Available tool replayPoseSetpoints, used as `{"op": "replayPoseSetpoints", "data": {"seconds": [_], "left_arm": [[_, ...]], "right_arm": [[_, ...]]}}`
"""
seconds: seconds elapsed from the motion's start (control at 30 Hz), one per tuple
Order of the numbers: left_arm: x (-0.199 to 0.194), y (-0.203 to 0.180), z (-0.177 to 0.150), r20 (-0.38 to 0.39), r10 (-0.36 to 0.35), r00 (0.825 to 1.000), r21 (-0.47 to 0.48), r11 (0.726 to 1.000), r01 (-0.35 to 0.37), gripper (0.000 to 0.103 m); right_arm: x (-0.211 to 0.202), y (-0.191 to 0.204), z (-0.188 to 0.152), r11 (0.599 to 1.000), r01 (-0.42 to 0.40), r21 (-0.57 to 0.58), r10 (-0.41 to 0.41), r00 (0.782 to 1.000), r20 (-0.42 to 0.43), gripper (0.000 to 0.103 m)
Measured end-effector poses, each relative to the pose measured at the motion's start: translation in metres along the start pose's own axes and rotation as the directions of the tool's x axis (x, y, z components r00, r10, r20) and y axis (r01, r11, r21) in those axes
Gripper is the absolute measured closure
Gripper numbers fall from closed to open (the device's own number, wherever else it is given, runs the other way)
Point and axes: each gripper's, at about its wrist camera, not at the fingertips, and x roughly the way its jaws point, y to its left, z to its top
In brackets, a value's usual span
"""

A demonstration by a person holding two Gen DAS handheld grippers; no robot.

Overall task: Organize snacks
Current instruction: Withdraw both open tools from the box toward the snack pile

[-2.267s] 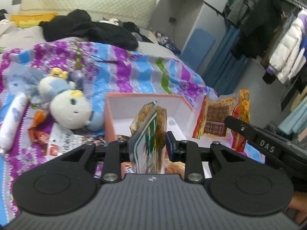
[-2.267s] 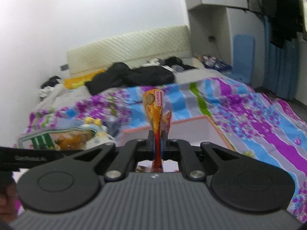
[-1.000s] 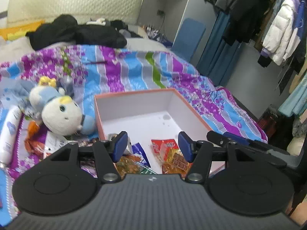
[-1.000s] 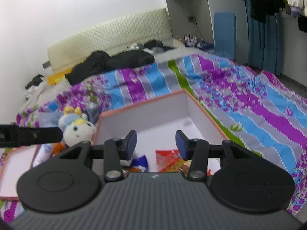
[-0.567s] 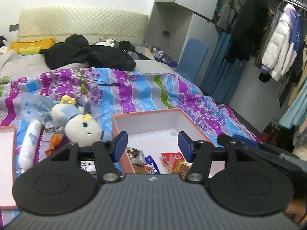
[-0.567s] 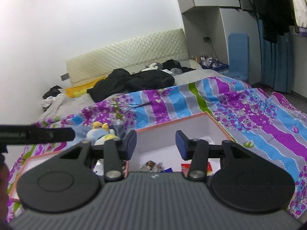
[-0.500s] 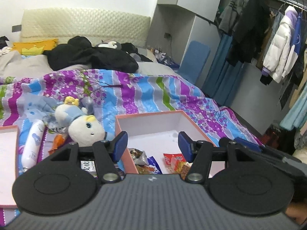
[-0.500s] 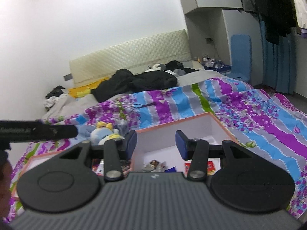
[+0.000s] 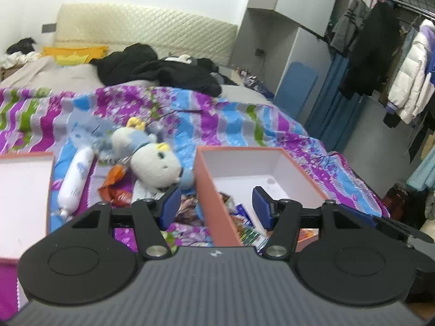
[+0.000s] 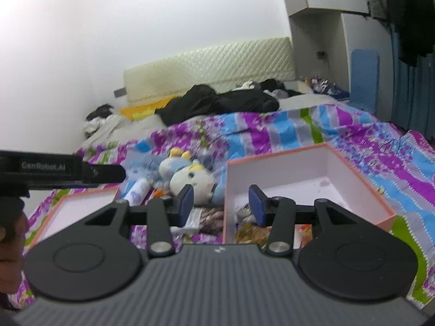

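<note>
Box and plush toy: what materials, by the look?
Box: likely rigid cardboard, matte orange outside, white inside; straight thin walls, crisp corners. Plush toy: soft fuzzy fabric, presumably stuffed; rounded shape, nap on the cream face, blue and yellow patches.

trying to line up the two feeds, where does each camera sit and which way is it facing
Left wrist: sits behind the left tool, looking down the bed at the orange box and plush toy; its open jaws show, and the other tool's arm at lower right.
Right wrist: sits behind the right tool, facing the headboard over the same box; its open jaws, the left tool's arm and a hand show.
Shared: box, plush toy, white bottle, striped bedspread.
</note>
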Motion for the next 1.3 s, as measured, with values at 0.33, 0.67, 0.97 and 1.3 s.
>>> {"op": "replayPoseSetpoints", "data": {"seconds": [0.33,0.67,0.97,1.3], "left_arm": [[-0.013,0.038,-0.042,-0.043,0.061,0.997,0.019,0.998,-0.060,0.039],[-0.030,0.066,-0.093,-0.068,0.112,0.991,-0.043,0.992,-0.115,0.039],[-0.032,0.077,-0.122,-0.059,0.138,0.989,-0.067,0.988,-0.142,0.039],[0.021,0.129,-0.129,-0.119,0.192,0.974,-0.104,0.973,-0.204,0.039]], "right_arm": [[0.007,0.032,-0.037,0.998,-0.061,-0.004,0.061,0.997,-0.045,0.055],[0.000,0.050,-0.072,0.995,-0.085,-0.042,0.081,0.992,-0.100,0.055],[0.009,0.060,-0.107,0.993,-0.059,-0.098,0.046,0.990,-0.135,0.055],[0.059,0.092,-0.107,0.965,-0.035,-0.260,-0.001,0.991,-0.137,0.056]]}}
